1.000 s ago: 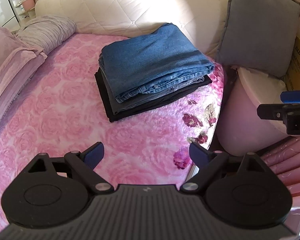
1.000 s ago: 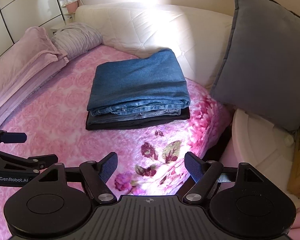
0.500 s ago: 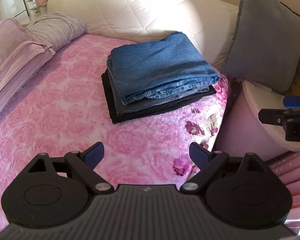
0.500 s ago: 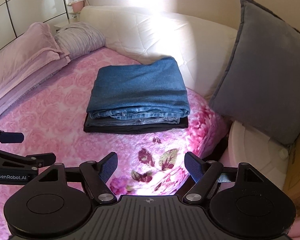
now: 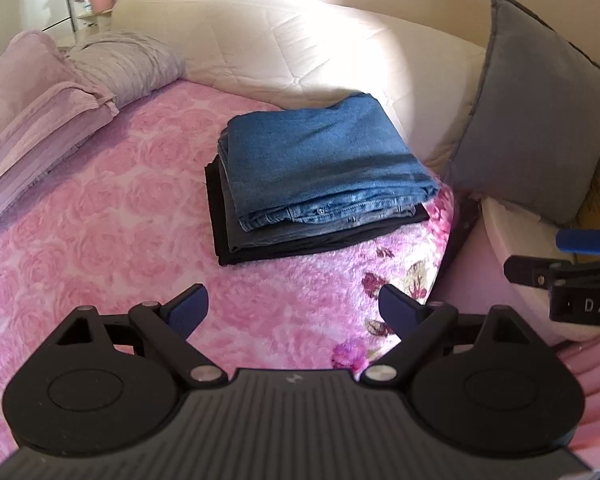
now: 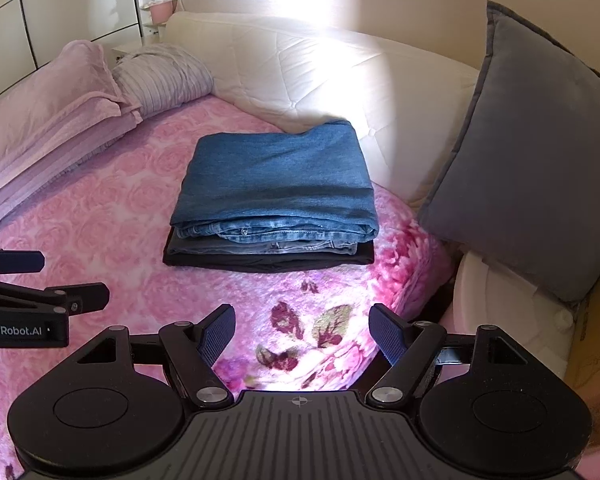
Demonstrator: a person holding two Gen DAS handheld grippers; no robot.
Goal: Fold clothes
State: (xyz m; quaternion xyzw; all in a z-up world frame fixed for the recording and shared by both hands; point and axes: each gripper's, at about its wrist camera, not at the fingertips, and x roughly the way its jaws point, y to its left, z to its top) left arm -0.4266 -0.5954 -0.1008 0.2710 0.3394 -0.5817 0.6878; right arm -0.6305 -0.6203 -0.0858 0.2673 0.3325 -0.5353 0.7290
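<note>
A neat pile of folded clothes (image 5: 320,176) (image 6: 274,196), blue jeans on top and dark ones under, sits on the pink rose blanket (image 5: 100,220) ahead of both tongs. The left tongs (image 5: 294,306) and right tongs (image 6: 302,330) are wide open and hold nothing. A gray pillow (image 6: 540,168) leans to the right.
</note>
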